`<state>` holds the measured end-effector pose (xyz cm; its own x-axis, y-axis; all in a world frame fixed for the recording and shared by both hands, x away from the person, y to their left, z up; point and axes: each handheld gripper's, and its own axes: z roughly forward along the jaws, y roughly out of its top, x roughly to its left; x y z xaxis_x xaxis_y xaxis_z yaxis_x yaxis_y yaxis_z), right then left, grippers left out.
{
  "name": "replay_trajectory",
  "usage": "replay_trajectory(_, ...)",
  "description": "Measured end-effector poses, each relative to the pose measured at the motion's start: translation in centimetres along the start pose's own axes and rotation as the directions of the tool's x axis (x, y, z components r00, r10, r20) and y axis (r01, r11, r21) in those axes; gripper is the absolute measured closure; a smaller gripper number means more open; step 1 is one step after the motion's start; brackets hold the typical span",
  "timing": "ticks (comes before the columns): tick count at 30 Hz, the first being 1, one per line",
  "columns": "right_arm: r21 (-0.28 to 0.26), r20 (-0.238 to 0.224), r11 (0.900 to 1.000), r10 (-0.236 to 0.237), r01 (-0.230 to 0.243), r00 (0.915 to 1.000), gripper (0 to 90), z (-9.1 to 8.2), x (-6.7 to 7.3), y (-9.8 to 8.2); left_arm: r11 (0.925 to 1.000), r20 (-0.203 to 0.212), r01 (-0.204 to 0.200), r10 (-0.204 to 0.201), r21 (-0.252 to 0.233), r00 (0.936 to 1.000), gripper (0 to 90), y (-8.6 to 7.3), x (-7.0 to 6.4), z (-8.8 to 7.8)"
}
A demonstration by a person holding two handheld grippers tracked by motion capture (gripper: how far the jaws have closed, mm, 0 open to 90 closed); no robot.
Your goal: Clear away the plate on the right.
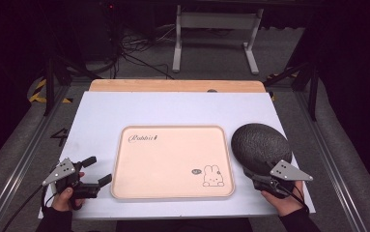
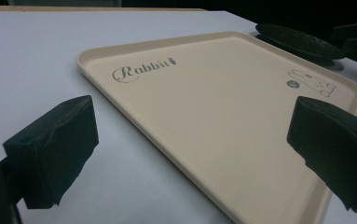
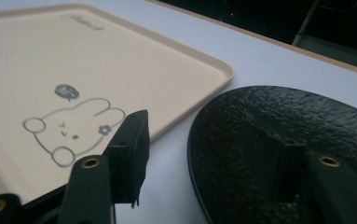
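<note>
My right gripper (image 1: 263, 170) has its jaws apart astride the near rim of the black plate (image 1: 260, 143), just right of the tray (image 1: 173, 193); I should clamp squarely before lifting

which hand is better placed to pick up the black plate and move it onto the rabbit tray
Right. The right gripper is already at the black plate's near rim, jaws open, one over the plate in the right gripper view. The left gripper sits open across the rabbit tray, far from the plate.
</note>
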<state>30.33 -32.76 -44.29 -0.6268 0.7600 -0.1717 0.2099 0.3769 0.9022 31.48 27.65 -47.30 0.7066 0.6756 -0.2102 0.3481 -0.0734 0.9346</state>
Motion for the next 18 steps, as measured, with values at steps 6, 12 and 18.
replay_trajectory(6, 0.039, 0.008, 0.995, -0.093, 0.092, 0.9957, 54.9, -0.7, -0.2, 0.5, 1.0, -0.001, -0.005, 0.005, 0.003, 1.0, 2.6, 0.0, 0.0, 0.0)
replay_trajectory(12, 0.071, 0.007, 0.987, -0.144, 0.143, 0.9896, 58.8, -1.1, -0.3, 0.7, 1.0, -0.001, -0.005, 0.005, 0.005, 1.0, 2.6, 0.0, 0.0, 0.0)
replay_trajectory(18, 0.088, 0.027, 0.98, -0.181, 0.178, 0.9831, 58.4, -1.6, -0.3, 1.0, 1.0, -0.003, -0.004, 0.004, 0.008, 1.0, 2.6, 0.0, 0.0, 0.0)
